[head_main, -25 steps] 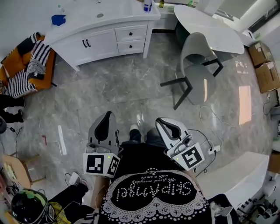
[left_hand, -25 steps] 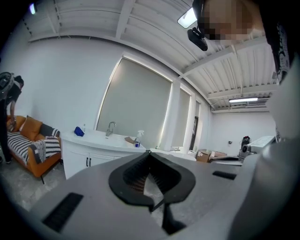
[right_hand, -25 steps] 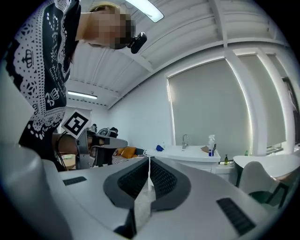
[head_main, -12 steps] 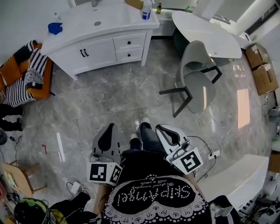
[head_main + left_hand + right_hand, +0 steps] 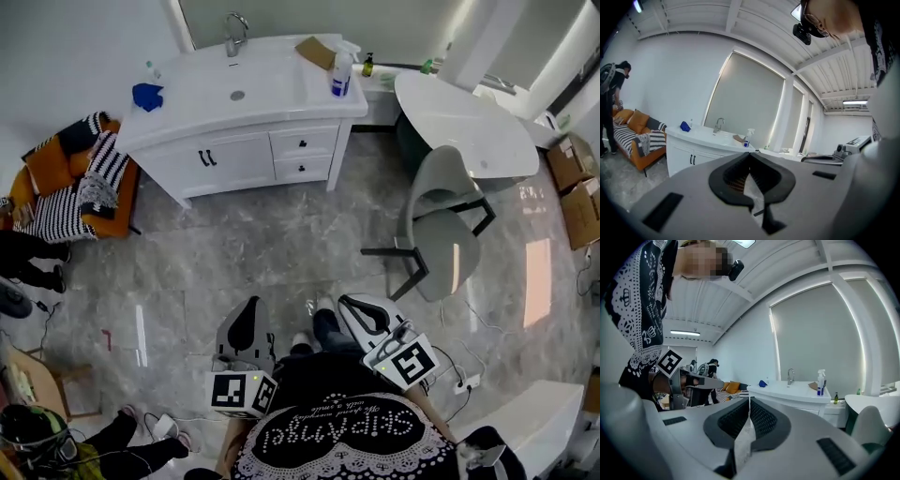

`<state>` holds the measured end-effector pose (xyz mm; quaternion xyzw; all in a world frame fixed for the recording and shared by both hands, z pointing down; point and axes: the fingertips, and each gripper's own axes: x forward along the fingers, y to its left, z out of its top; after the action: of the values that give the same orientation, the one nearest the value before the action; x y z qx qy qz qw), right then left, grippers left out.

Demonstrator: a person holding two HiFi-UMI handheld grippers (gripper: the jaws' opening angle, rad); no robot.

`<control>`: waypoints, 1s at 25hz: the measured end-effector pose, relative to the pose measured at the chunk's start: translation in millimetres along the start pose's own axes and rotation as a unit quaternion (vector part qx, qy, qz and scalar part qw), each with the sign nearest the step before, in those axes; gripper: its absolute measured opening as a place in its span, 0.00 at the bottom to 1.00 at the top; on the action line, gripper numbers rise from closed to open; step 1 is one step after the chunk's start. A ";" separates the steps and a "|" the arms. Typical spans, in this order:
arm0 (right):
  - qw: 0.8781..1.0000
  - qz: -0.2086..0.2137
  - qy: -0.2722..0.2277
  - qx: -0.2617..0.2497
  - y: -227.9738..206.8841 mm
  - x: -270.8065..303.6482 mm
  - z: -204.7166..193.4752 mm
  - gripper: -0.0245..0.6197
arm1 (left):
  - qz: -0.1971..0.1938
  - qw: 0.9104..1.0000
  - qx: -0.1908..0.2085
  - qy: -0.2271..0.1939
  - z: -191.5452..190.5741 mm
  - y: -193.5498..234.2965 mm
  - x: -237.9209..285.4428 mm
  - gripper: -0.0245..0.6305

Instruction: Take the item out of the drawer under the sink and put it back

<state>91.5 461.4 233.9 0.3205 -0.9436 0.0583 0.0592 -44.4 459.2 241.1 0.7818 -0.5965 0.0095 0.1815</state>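
Vanity (image 5: pixel 234 155) with the sink (image 5: pixel 237 94) is well ahead across the floor. Its two drawers (image 5: pixel 303 143) are both shut, so the item inside can't be seen. Left gripper (image 5: pixel 246 302) and right gripper (image 5: pixel 349 301) point toward the vanity from well back, each with jaws pressed together on nothing. Spray bottle (image 5: pixel 341 75) stands on the vanity top, above the drawers.

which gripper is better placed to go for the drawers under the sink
Left, narrowly. Both are shut, empty and far from the drawers. The left gripper points at the spray bottle end above them; the right gripper aims left of it.
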 end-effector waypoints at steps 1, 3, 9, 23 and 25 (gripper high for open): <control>1.000 0.003 -0.002 0.000 -7.7 2.1 1.1 0.07 | 0.000 1.000 0.002 -0.002 1.8 -3.1 8.5 0.05; 1.000 0.007 -0.005 0.000 -24.6 3.9 3.4 0.07 | -0.004 1.000 0.003 -0.004 3.9 -13.3 26.0 0.05; 1.000 0.019 -0.015 -0.010 -70.7 13.7 10.6 0.07 | 0.005 0.999 -0.004 -0.031 28.4 -29.3 70.4 0.04; 1.000 0.027 -0.012 0.004 -129.7 5.4 4.0 0.07 | 0.004 0.999 0.024 -0.034 34.6 -58.9 117.5 0.04; 1.000 0.021 -0.007 0.009 -132.5 3.2 0.0 0.07 | 0.004 0.999 0.030 -0.034 36.6 -58.7 120.4 0.05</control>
<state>170.0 355.2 243.9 0.3014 -0.9500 0.0657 0.0489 37.9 349.6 218.8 0.7845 -0.6045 0.0013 0.1379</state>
